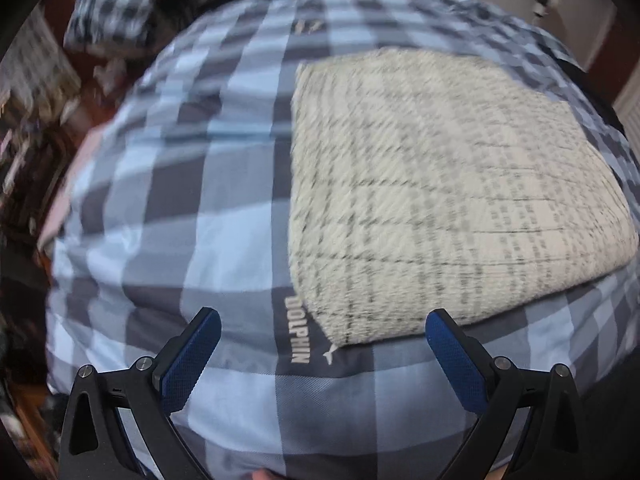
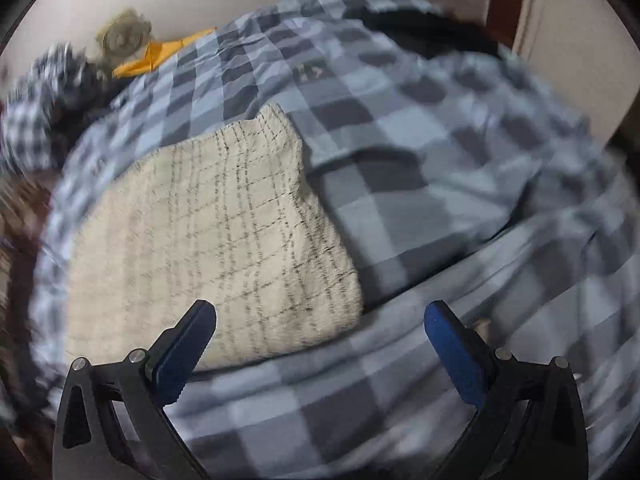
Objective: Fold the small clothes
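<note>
Cream cloth (image 1: 448,196) with thin dark grid lines lies folded into a flat, thick rectangle on a bed (image 1: 168,184) covered in blue, grey and white checks. Printed on the cover beside the cloth's near corner is the word DOLPHIN (image 1: 298,330). Both views are blurred. The left gripper (image 1: 322,338) hangs over the cover just short of that corner, jaws spread wide and empty. The right gripper (image 2: 320,330) is near the cloth's near edge, jaws likewise wide apart and holding nothing. A rumpled checked garment (image 2: 36,120) and something yellow (image 2: 160,54) lie at the bed's far end.
</note>
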Available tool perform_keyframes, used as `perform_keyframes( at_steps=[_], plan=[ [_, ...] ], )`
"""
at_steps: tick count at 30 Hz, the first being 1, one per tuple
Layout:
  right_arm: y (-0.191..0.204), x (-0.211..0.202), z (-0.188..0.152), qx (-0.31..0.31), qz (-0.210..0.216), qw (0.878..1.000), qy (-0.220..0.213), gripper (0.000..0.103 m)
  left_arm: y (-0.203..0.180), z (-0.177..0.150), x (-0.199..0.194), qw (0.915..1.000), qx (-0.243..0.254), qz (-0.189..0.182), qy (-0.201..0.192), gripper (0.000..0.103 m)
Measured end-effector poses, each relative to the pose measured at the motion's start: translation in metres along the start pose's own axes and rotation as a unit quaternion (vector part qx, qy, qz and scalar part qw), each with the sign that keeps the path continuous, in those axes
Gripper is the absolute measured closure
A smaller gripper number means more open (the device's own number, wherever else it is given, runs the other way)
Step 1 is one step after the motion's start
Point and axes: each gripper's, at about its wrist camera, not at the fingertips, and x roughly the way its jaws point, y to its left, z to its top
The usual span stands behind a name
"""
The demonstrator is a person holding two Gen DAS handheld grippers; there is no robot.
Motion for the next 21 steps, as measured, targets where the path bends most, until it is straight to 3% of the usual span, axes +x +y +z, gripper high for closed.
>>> perform_keyframes(
  at_steps=[3, 5, 9, 14, 19, 21],
  plan=[
    [-0.016, 0.007, 0.005, 0.053, -0.015, 0.998, 0.010, 0.001, 0.016, 0.004, 0.021, 0.9970, -0.049, -0.042, 0.043, 0.000],
    [-0.020, 0.020, 0.007, 0.063, -0.032, 0.997, 0.032, 0.001, 0.021, 0.008, 0.029, 0.9950, -0.064, -0.058, 0.051, 0.000],
    [-0.023, 0.055, 0.012, 0.063, -0.052, 0.991, 0.102, 0.001, 0.021, 0.009, 0.041, 0.9947, -0.057, -0.057, 0.064, 0.000],
    [-0.011, 0.079, 0.010, 0.031, -0.016, 0.987, 0.157, 0.001, 0.014, 0.004, 0.053, 0.9891, -0.043, -0.109, 0.088, 0.000],
    [-0.006, 0.081, 0.006, 0.011, -0.019, 0.986, 0.166, 0.001, -0.003, 0.007, 0.068, 0.9926, -0.008, -0.081, 0.090, 0.000],
    [-0.006, 0.086, 0.005, 0.006, -0.032, 0.985, 0.172, 0.001, -0.004, 0.008, 0.072, 0.9922, -0.009, -0.084, 0.092, 0.008]
  ],
)
